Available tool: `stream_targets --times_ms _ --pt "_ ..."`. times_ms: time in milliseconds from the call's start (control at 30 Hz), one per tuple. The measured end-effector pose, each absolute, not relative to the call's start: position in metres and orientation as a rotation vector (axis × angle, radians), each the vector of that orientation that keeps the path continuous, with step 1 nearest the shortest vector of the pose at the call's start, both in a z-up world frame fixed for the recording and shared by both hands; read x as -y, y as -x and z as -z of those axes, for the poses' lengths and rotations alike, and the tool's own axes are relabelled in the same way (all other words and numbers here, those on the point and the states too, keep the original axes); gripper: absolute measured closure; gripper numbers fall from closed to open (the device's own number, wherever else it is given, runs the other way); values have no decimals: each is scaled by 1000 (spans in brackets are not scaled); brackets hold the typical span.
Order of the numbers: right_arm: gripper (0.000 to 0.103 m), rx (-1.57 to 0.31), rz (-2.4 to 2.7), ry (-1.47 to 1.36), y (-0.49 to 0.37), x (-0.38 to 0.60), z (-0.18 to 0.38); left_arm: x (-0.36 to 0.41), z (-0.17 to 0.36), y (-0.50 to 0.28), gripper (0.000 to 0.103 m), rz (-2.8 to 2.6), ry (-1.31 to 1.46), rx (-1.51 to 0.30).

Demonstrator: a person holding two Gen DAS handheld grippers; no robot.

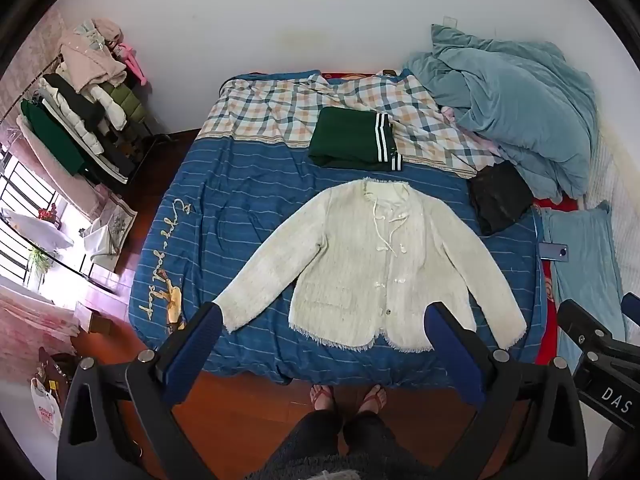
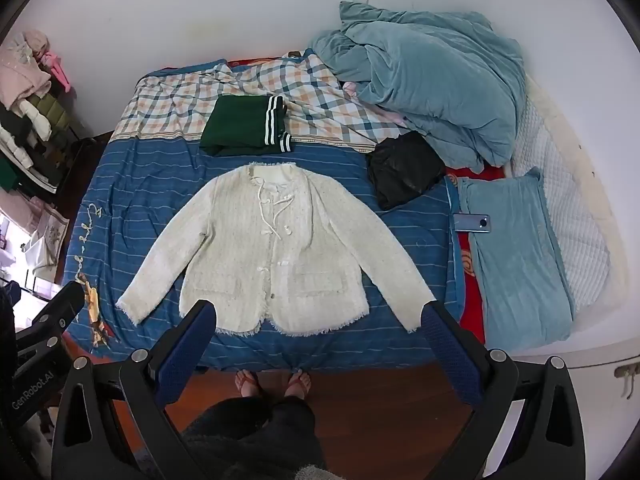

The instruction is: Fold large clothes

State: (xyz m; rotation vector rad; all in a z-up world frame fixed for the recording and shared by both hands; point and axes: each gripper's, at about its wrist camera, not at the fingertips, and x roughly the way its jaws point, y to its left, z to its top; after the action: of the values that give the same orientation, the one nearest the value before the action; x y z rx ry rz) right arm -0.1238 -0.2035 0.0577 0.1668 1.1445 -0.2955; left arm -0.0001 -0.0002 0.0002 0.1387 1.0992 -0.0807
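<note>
Holding your left gripper [image 1: 322, 334] and right gripper [image 2: 318, 330] wide open and empty above the bed [image 2: 400, 216], you have the cream jacket [image 2: 276, 248] spread flat, front up, sleeves angled outward, ready for folding.

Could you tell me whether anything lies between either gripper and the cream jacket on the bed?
Nothing visible does: the left gripper and right gripper hang open above the cream jacket, with only air between.

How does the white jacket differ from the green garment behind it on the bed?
The white jacket lies spread flat, sleeves angled outward; the green garment is already folded into a compact rectangle. The jacket is cream, fuzzy, with fringed hems; the green garment is dark, with white-striped cuffs. The jacket covers far more area. Both rest on the blue striped bedspread, untouched.
</note>
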Motion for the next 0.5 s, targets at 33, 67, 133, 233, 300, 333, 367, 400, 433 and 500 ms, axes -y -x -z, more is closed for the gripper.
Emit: stream_targets --times_ms 33,67,133,233,300,333,367,400,433,500 --pt "0 -1145 292 -172 124 204 -58 0 0 0 0 87 -129 -1102" --pt "0 -1147 294 -170 124 203 -58 -1 0 0 0 86 -129 -1101" --pt "0 -1146 294 -169 124 204 -59 0 0 0 0 87 -134 -1103" --pt "0 -1145 295 -168 125 205 -59 -1 0 0 0 90 -135 -1100" --pt "0 -1144 297 -167 125 206 -60 -1 0 -1 0 92 -137 -1098" --pt "0 -1142 297 -167 125 207 -61 -1 0 -2 0 90 -137 -1098" --pt "0 -1143 299 -164 126 203 -61 -2 0 -2 0 90 -139 -1097" --pt "0 -1143 300 -165 126 203 -61 -1 0 -1 0 89 -138 -1097" --pt "0 -1141 301 -166 126 204 -61 -1 0 -2 0 90 -138 -1097" --pt "0 -1142 300 -167 126 205 -61 -2 0 -3 0 90 -139 -1097"
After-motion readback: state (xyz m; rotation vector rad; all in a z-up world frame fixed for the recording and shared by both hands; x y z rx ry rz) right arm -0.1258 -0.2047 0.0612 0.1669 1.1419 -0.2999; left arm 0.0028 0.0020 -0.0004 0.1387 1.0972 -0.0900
